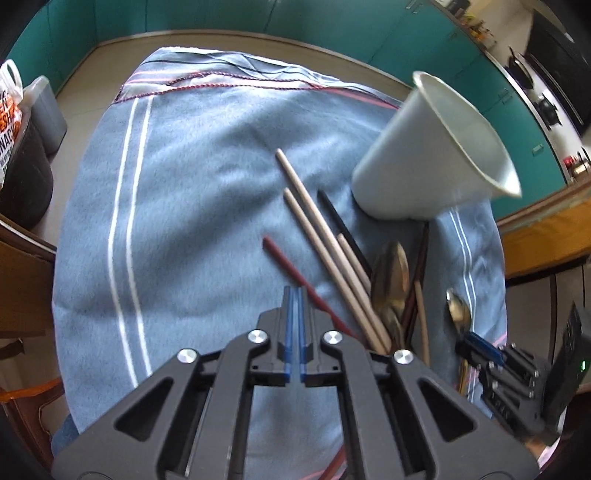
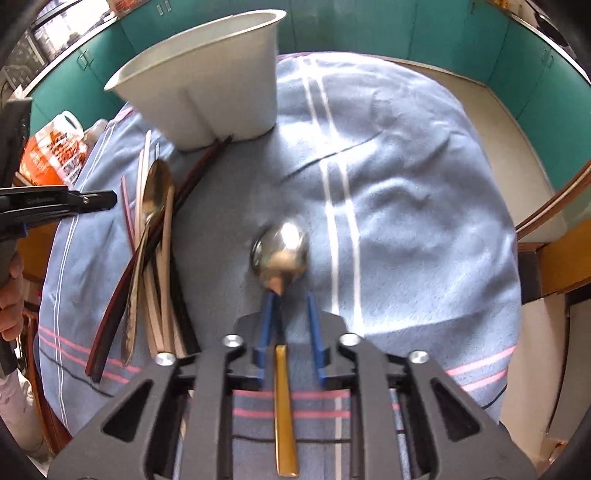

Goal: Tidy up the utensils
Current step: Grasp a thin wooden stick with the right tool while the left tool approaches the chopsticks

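A white cup (image 1: pixel 432 147) (image 2: pixel 207 81) stands on a blue striped towel (image 1: pixel 184 203) (image 2: pixel 406 184). Beside it lies a pile of beige chopsticks (image 1: pixel 325 240), dark chopsticks (image 2: pixel 192 177), a red chopstick (image 1: pixel 291 269) and a gold spoon (image 1: pixel 391 280) (image 2: pixel 155 195). My left gripper (image 1: pixel 295 295) (image 2: pixel 92 199) is shut with nothing between its fingers and hovers just left of the red chopstick. My right gripper (image 2: pixel 291 310) (image 1: pixel 469 338) is open and straddles the gold handle of a second spoon (image 2: pixel 280 251) (image 1: pixel 458 310) lying on the towel, with the handle close to its left finger.
A snack bag (image 1: pixel 11 110) (image 2: pixel 51 151) and dark containers (image 1: pixel 29 173) sit at the table's left edge. Teal cabinets (image 1: pixel 332 29) line the back, with a stove (image 1: pixel 546 99) at the far right. A person's hand (image 2: pixel 11 295) shows at the left.
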Demonstrator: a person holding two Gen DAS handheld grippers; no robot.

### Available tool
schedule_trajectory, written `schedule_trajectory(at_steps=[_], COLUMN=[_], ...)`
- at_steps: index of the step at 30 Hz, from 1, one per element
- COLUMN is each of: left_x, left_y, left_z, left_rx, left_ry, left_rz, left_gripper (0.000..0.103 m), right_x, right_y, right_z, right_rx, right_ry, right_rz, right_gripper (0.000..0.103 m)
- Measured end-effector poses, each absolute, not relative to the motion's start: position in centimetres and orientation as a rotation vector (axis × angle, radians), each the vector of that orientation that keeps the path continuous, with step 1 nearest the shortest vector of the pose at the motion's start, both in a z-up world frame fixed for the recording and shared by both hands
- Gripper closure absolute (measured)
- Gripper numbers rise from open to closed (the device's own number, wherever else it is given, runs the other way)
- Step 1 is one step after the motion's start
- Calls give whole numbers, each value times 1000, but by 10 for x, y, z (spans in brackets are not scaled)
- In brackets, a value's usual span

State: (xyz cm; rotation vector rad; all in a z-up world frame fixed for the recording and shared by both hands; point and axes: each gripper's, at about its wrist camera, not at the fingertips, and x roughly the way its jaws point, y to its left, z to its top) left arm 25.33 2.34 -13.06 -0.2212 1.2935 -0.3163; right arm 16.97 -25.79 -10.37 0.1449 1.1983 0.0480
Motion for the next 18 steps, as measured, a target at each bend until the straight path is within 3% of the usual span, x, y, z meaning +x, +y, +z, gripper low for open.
schedule_trajectory(at_steps=[5,8,14,18], left_x=[277,286,297,304], left_y=[7,-4,-16,-19], left_z=[-134,-133,-132,-130], left_rx=[-272,-261,-271,-311], left_ry=[1341,1334,1313,1327], left_rz=[-293,-287,-308,-330], left_gripper=[82,81,103,103], right_x=[182,187,187,188], right_y=[-263,-262,-267,-269], right_z=[-100,-95,-80,-76], right_rx=[163,177,200,206], right_ry=[1182,1169,1134,1129], right_rz=[53,60,68,77], right_gripper=[76,74,68,68])
